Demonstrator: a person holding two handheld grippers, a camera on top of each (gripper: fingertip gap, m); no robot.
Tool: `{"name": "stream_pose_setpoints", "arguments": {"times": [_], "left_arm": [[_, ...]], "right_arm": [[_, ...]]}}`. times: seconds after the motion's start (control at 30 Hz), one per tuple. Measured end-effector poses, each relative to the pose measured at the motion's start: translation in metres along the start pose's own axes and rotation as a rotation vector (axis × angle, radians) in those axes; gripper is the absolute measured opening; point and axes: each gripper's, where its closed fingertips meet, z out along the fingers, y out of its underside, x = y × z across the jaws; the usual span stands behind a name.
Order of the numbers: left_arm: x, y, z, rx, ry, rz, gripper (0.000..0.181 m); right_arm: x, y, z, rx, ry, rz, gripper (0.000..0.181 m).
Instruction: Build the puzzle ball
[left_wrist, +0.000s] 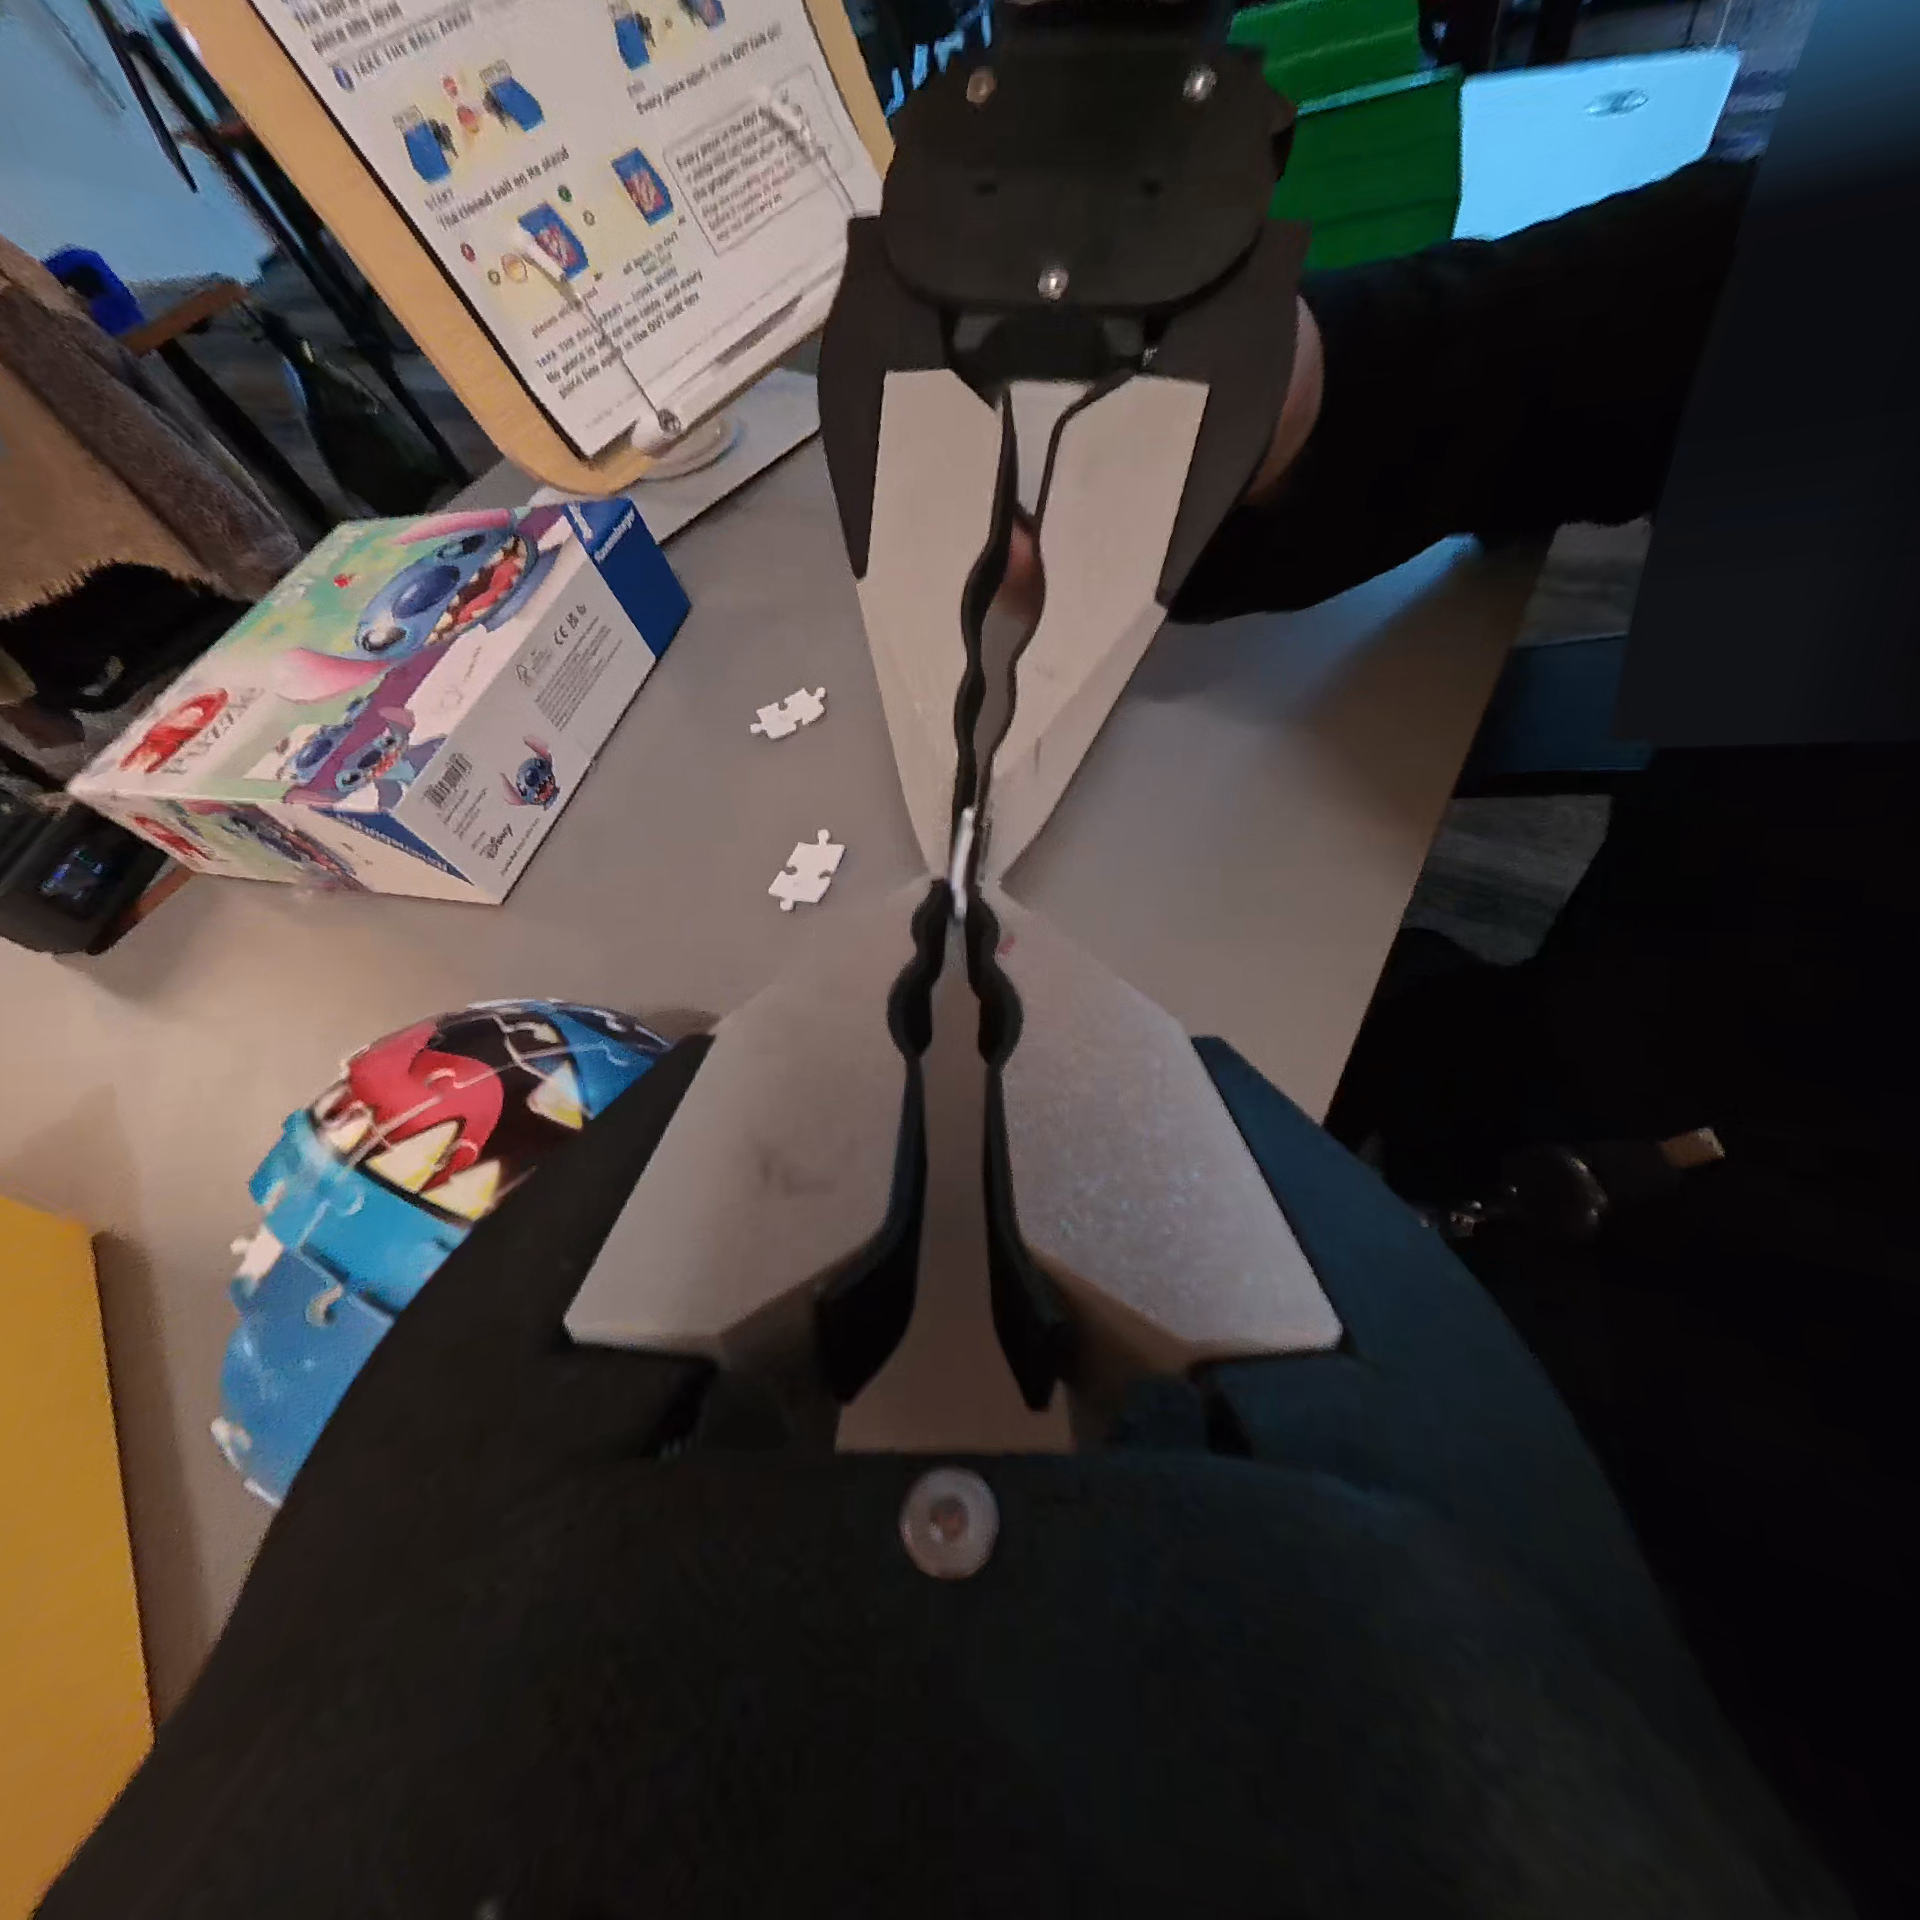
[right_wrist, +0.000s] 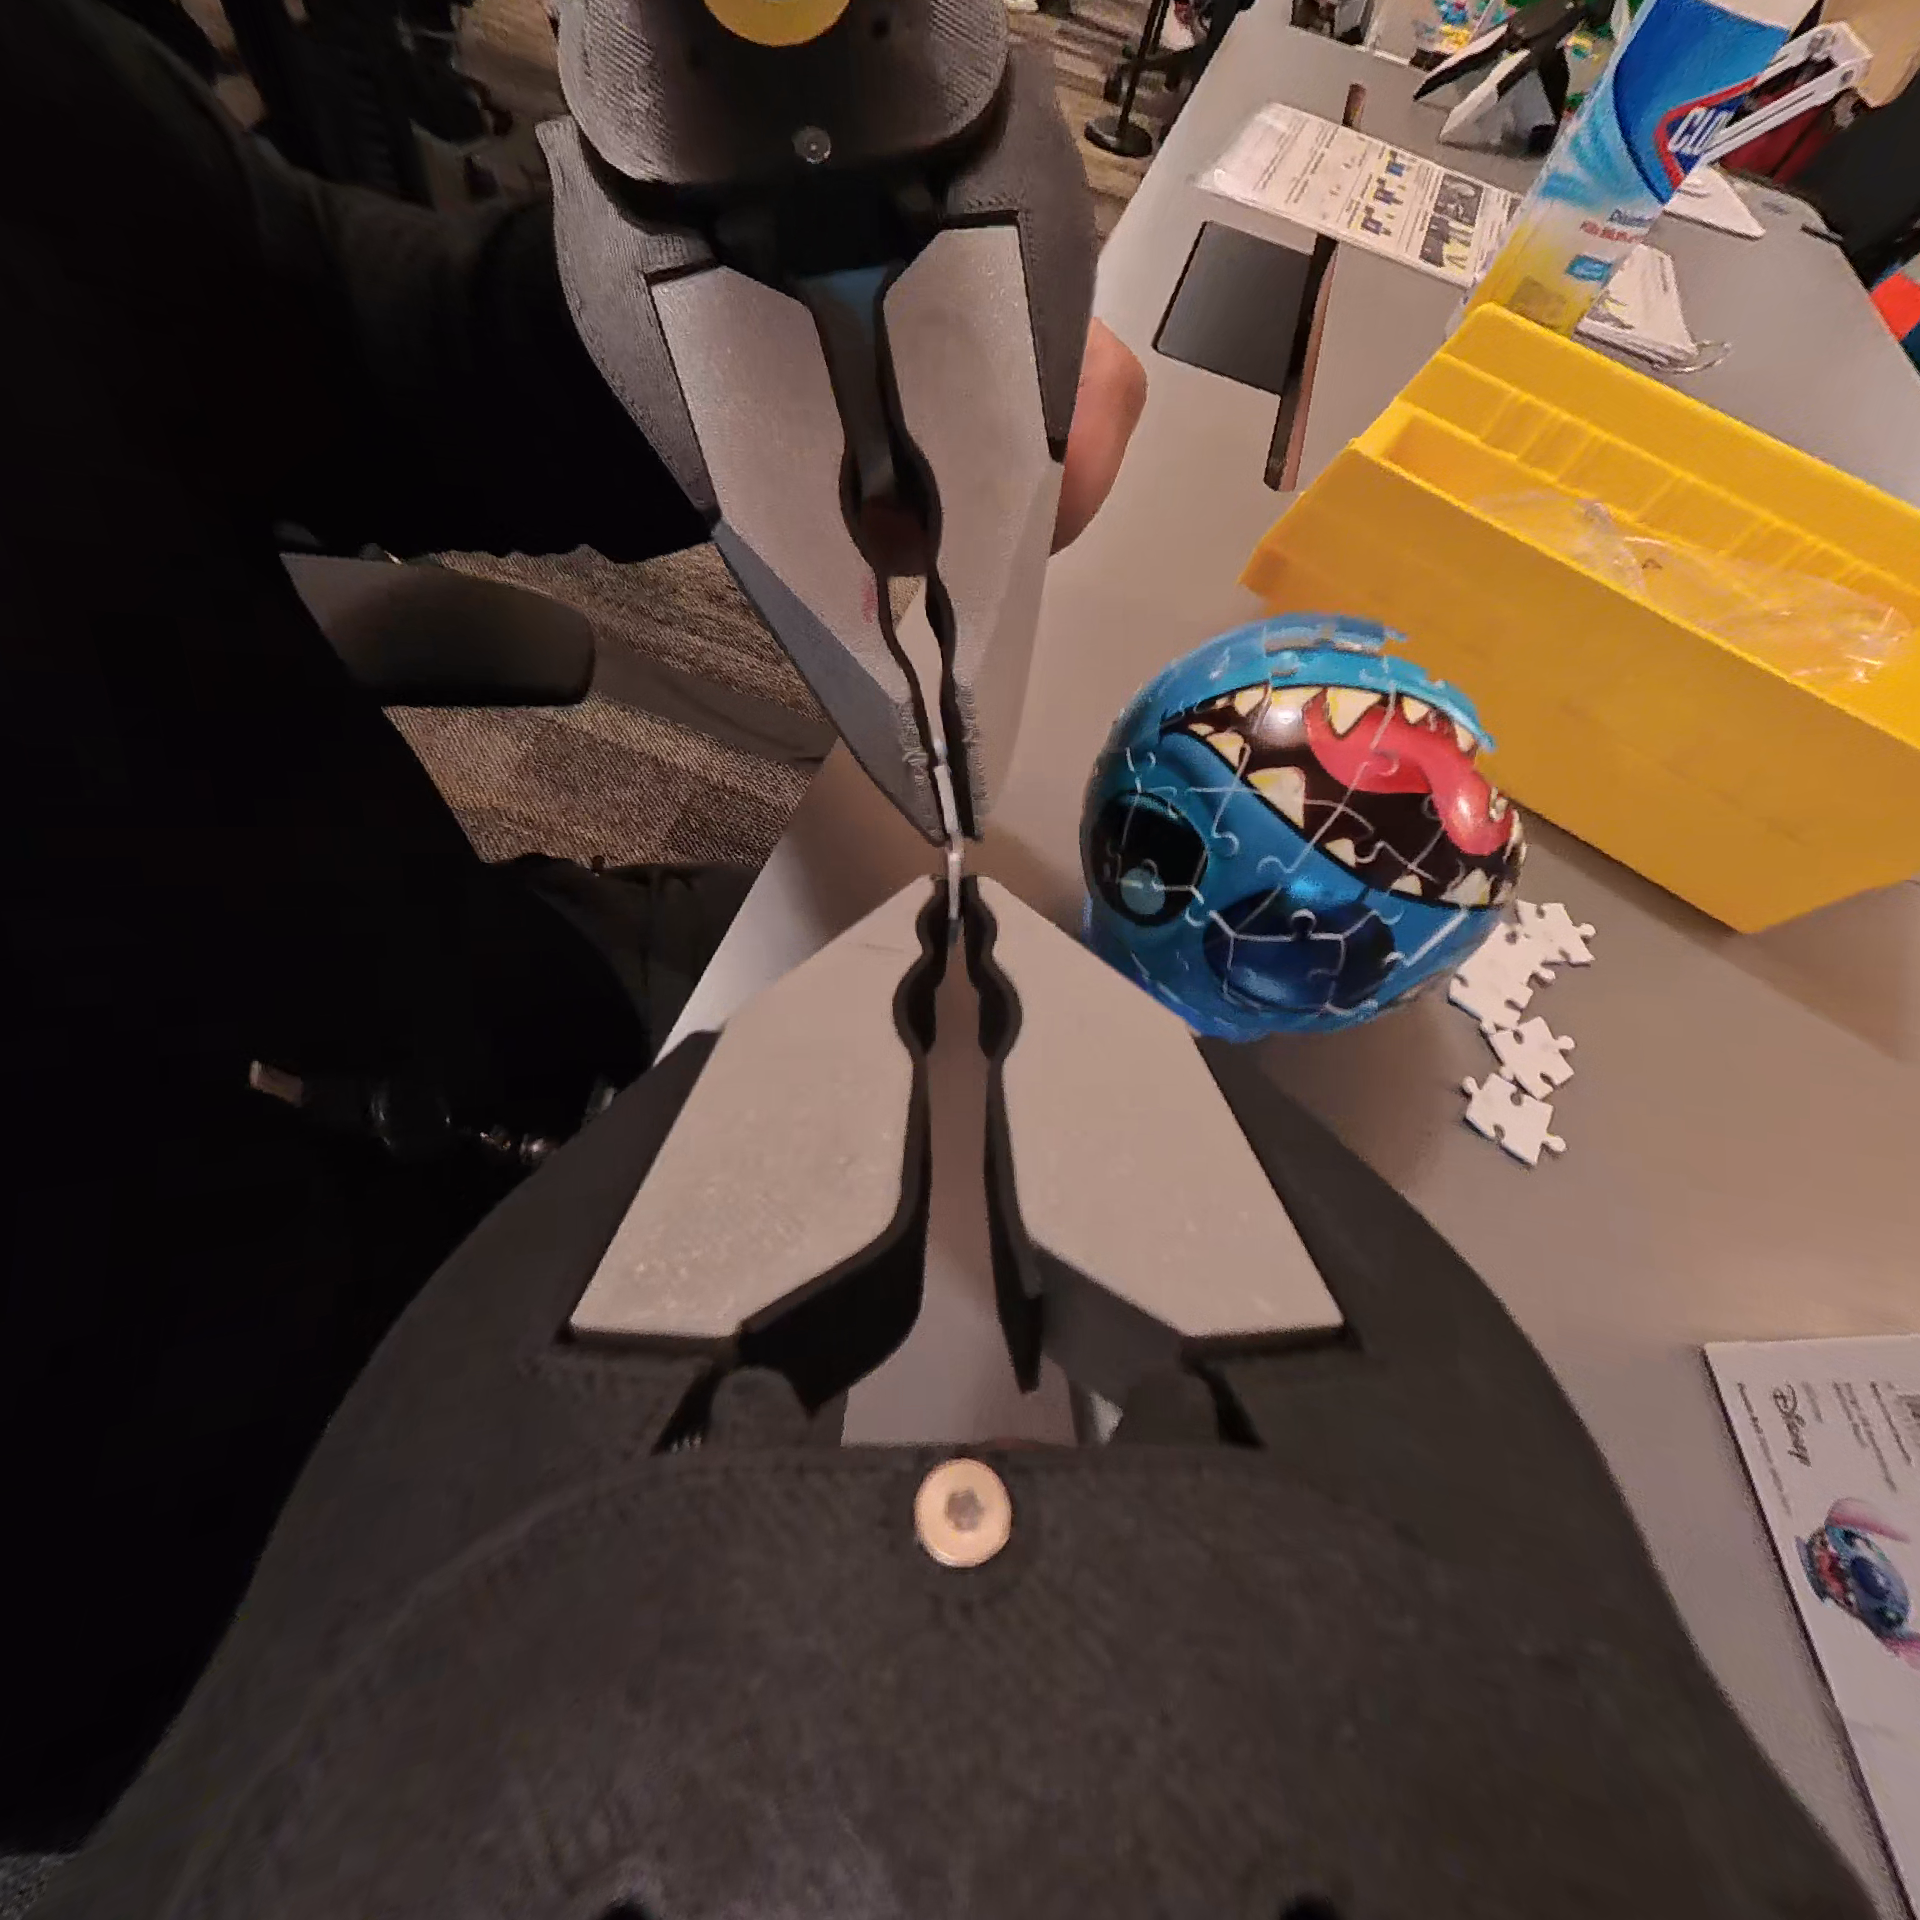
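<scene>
My left gripper (left_wrist: 956, 904) and right gripper (left_wrist: 971, 831) meet tip to tip over the desk (left_wrist: 1195, 790) edge, both pinching one small white puzzle piece (right_wrist: 952, 860), so neither can pass forward. Beside my left gripper sits the puzzle ball (right_wrist: 1299, 831), with the yellow bin (right_wrist: 1558, 665) just behind it and loose white pieces (right_wrist: 1517, 1029) near its base. Farther across, bare desk runs between two white pieces (left_wrist: 798, 790) and the puzzle box (left_wrist: 416, 707).

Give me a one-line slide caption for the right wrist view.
Both grippers meet tip to tip, pinching one puzzle piece beside the partly built puzzle ball and loose white pieces.
</scene>
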Motion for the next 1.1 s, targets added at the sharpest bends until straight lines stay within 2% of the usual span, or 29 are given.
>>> {"name": "stream_pose_setpoints", "arguments": {"times": [0.07, 0.17, 0.27, 0.4, 0.43, 0.57, 0.7, 0.77, 0.83, 0.9, 1.0, 1.1], "left_arm": [[-0.002, 0.010, -0.001, -0.058, -0.032, 0.001, 0.009], [-0.008, 0.022, -0.018, -0.095, -0.083, -0.028, 0.020], [-0.018, 0.028, -0.044, -0.065, -0.121, -0.114, 0.030], [-0.046, 0.046, -0.078, -0.017, -0.192, -0.290, 0.041], [-0.050, 0.052, -0.084, -0.010, -0.187, -0.330, 0.045], [-0.066, 0.080, -0.094, -0.025, -0.205, -0.412, 0.052], [-0.075, 0.101, -0.092, -0.041, -0.176, -0.452, 0.057], [-0.080, 0.106, -0.090, -0.038, -0.158, -0.444, 0.061], [-0.090, 0.112, -0.086, -0.037, -0.154, -0.468, 0.062], [-0.096, 0.114, -0.081, -0.014, -0.111, -0.526, 0.063], [-0.094, 0.107, -0.071, 0.047, 0.021, -0.629, 0.072], [-0.099, 0.106, -0.064, 0.077, 0.061, -0.688, 0.082]], "right_arm": [[0.007, 0.018, -0.005, -0.044, 0.045, -0.011, 0.000], [0.035, 0.074, -0.017, -0.190, 0.173, -0.038, 0.000], [0.052, 0.131, -0.023, -0.318, 0.231, -0.123, 0.000], [0.053, 0.165, -0.021, -0.381, 0.178, -0.167, 0.000], [0.052, 0.168, -0.022, -0.396, 0.176, -0.197, 0.007], [0.048, 0.168, -0.029, -0.397, 0.162, -0.244, 0.014], [0.051, 0.161, -0.040, -0.345, 0.162, -0.090, 0.027], [0.055, 0.143, -0.039, -0.272, 0.169, 0.077, 0.034], [0.050, 0.115, -0.027, -0.171, 0.112, 0.313, 0.054], [0.038, 0.087, -0.008, -0.078, -0.015, 0.497, 0.080], [0.045, 0.063, 0.015, -0.005, -0.056, 0.640, 0.086], [0.063, 0.056, 0.030, 0.004, -0.064, 0.738, 0.088]]}}
